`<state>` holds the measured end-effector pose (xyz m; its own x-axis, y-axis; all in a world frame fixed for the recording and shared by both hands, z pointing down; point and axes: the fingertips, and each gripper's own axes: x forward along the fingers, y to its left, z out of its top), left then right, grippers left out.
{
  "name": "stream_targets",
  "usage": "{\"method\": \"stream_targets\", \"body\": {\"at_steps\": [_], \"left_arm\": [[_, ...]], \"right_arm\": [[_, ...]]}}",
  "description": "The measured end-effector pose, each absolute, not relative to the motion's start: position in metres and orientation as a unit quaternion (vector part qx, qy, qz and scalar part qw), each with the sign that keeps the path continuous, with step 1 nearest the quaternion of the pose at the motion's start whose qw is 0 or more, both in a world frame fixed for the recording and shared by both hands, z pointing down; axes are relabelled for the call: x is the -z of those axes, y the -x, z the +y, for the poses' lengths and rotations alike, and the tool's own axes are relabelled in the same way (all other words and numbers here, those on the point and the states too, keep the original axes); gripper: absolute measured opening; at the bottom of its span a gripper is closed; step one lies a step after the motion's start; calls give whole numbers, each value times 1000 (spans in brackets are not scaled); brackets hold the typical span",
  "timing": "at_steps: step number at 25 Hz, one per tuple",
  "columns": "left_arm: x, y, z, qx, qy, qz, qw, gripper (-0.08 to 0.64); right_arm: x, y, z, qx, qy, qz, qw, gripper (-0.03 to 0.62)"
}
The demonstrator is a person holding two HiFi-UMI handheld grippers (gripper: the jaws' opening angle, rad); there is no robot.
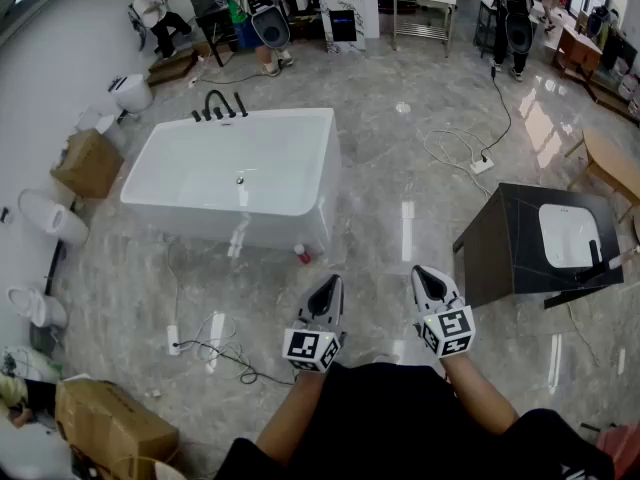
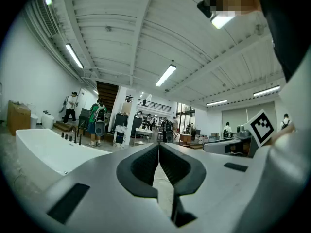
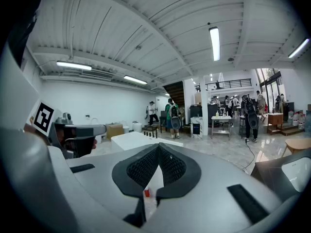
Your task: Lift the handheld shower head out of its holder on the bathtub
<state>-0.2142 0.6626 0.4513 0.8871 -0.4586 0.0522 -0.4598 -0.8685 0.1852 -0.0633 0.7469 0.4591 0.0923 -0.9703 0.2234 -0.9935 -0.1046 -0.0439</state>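
A white freestanding bathtub stands on the marble floor ahead and to the left. On its far rim is a row of black fittings; at this distance I cannot tell the handheld shower head from the taps. My left gripper and right gripper are held side by side close to my body, well short of the tub. Both are shut with nothing in them. The left gripper view has the tub and the black fittings at its left. In the right gripper view the tub lies straight beyond the tips.
A small red-and-white object lies on the floor by the tub's near corner. A dark vanity cabinet with a white basin stands to the right. Cables trail on the floor at left, near toilets and cardboard boxes. People stand at the back.
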Motion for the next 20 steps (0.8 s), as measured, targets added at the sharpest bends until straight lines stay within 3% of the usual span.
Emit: {"method": "stream_targets", "body": {"at_steps": [20], "left_arm": [[-447, 210, 661, 2, -966, -242, 90, 5]], "right_arm": [[-442, 47, 755, -82, -746, -661, 17, -2]]}}
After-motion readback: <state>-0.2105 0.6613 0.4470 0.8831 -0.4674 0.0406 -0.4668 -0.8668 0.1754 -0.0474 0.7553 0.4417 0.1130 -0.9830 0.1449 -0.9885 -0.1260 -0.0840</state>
